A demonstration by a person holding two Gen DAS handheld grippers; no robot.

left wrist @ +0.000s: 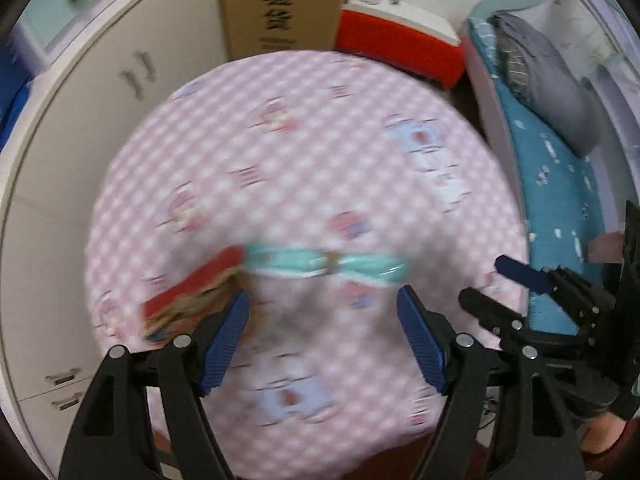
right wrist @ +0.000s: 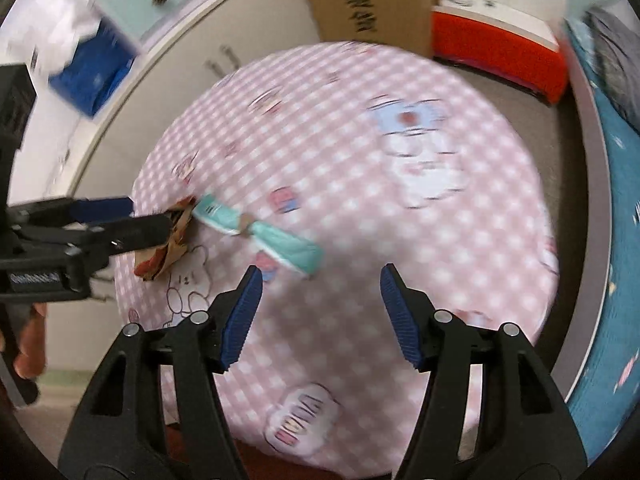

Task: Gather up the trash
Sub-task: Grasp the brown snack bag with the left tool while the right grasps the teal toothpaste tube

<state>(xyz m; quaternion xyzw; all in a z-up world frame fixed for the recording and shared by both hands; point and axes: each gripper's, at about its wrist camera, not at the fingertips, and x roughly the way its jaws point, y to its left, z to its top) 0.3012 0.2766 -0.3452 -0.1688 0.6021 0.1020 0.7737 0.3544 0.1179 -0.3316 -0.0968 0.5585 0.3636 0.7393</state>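
A teal wrapper (left wrist: 326,266) lies on the pink checked table (left wrist: 304,152), with a crumpled red and brown wrapper (left wrist: 192,300) at its left end. My left gripper (left wrist: 322,336) is open and empty just short of both, its left finger at the red wrapper. In the right wrist view the teal wrapper (right wrist: 260,236) lies ahead and left of my open, empty right gripper (right wrist: 322,312). There the left gripper (right wrist: 148,216) reaches in from the left, touching the red wrapper (right wrist: 166,252). The right gripper also shows in the left wrist view (left wrist: 484,284), at the table's right edge. Both views are blurred.
White cabinets (left wrist: 80,160) stand left of the table. A cardboard box (left wrist: 280,4) and a red and white box (left wrist: 400,44) stand behind it. A bed with a blue sheet (left wrist: 548,184) runs along the right. A blue bag (right wrist: 94,76) lies on the cabinet.
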